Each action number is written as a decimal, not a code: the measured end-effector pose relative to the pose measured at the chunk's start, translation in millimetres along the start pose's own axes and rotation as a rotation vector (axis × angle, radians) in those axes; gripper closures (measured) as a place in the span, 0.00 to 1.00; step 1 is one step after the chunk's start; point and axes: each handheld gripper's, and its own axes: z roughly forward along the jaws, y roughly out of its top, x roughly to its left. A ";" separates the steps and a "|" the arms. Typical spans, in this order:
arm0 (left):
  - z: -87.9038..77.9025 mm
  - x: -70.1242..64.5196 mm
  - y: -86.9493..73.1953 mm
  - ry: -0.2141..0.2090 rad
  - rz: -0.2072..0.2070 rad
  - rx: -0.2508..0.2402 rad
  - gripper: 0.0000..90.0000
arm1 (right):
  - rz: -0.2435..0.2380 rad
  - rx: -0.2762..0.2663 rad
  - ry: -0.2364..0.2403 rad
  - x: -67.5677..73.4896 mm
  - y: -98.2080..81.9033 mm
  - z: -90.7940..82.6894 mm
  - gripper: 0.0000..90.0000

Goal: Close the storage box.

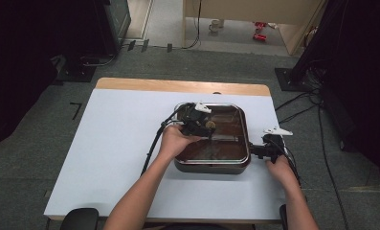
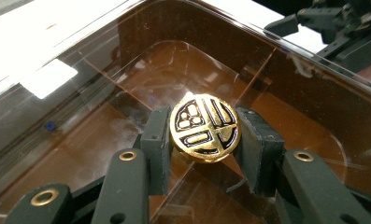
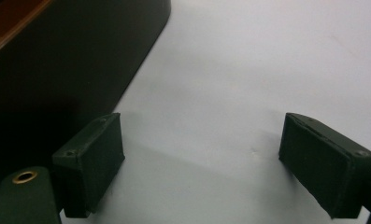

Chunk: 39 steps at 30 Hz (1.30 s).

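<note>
A round gold disc with a black pattern sits between the pads of my left gripper, which is shut on it. It hangs just above the divided inside of a brown see-through box. In the high view the left gripper reaches over the left half of the box, with the disc at its tip. My right gripper stands open over the white table, nothing between its pads, close beside the box's dark outer wall. From above, the right gripper lies by the box's right side.
The box stands right of centre on the white table, which has a wooden strip along its far edge. Thin dividers split the box into compartments. Cables trail from both grippers. Dark stands and floor cables surround the table.
</note>
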 end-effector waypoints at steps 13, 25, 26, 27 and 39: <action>11.2 -7.7 2.4 -0.004 0.022 0.039 0.66 | -0.001 0.000 0.000 0.0 0.0 0.0 0.15; 9.0 -2.6 0.6 -0.042 -0.003 0.025 0.51 | 0.001 -0.001 0.000 0.1 0.0 0.0 0.15; 6.9 -0.3 0.6 -0.052 -0.018 0.021 0.47 | 0.002 -0.001 0.000 0.1 0.0 0.0 0.15; 4.6 1.3 0.7 -0.060 -0.026 0.019 0.45 | 0.003 0.000 0.000 0.2 0.0 0.0 0.15; -29.5 10.5 -2.7 -0.031 -0.051 -0.023 0.32 | 0.003 -0.002 0.001 0.2 0.0 0.1 0.15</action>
